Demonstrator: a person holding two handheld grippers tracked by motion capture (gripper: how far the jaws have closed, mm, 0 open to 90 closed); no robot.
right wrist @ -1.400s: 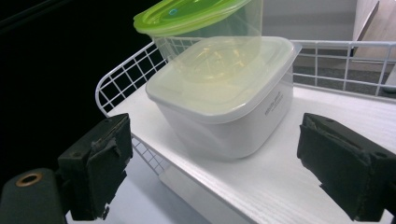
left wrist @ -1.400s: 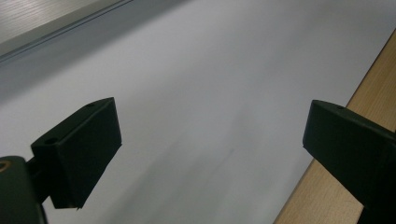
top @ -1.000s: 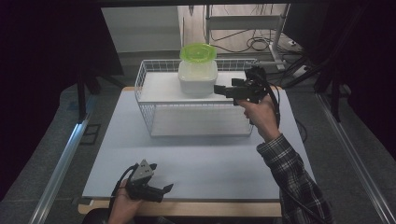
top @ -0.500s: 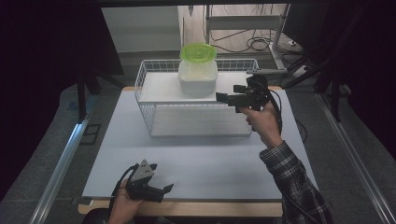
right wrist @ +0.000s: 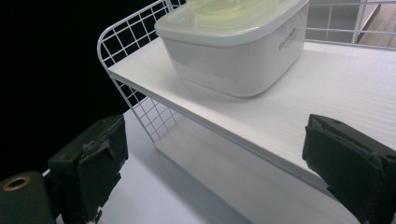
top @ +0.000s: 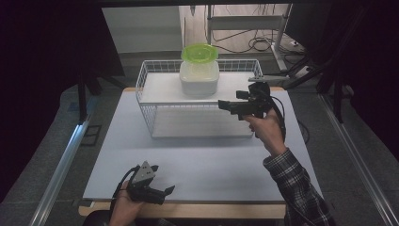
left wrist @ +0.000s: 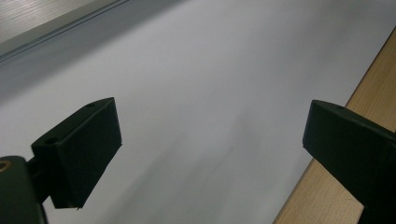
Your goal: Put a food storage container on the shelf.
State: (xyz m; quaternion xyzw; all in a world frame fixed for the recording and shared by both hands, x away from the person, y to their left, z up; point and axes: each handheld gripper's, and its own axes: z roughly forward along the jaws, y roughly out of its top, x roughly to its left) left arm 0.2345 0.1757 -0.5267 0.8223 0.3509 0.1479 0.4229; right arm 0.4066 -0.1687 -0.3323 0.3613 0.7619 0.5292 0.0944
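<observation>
A white wire rack (top: 160, 92) stands at the back of the white table mat (top: 197, 160). On its upper shelf (right wrist: 327, 84) sits a white plastic container (top: 199, 79) with a bright green lid (top: 199, 52); the right gripper view shows the container (right wrist: 233, 51) close ahead. My right gripper (top: 227, 104) hovers in front of the rack's right part, jaws pointing left, open and empty (right wrist: 210, 172), short of the container. My left gripper (top: 164, 192) rests low at the mat's front edge, open over bare mat (left wrist: 210, 158).
The mat lies on a wooden table whose edge (left wrist: 369, 88) runs just beside the left gripper. A lower shelf (top: 197, 125) lies under the rack's upper one. Metal rails (top: 61, 165) flank the table, and cables and a stand (top: 244, 37) sit behind it.
My right gripper has drawn back a little toward the person and dropped slightly, away from the container. The left gripper has stayed put.
</observation>
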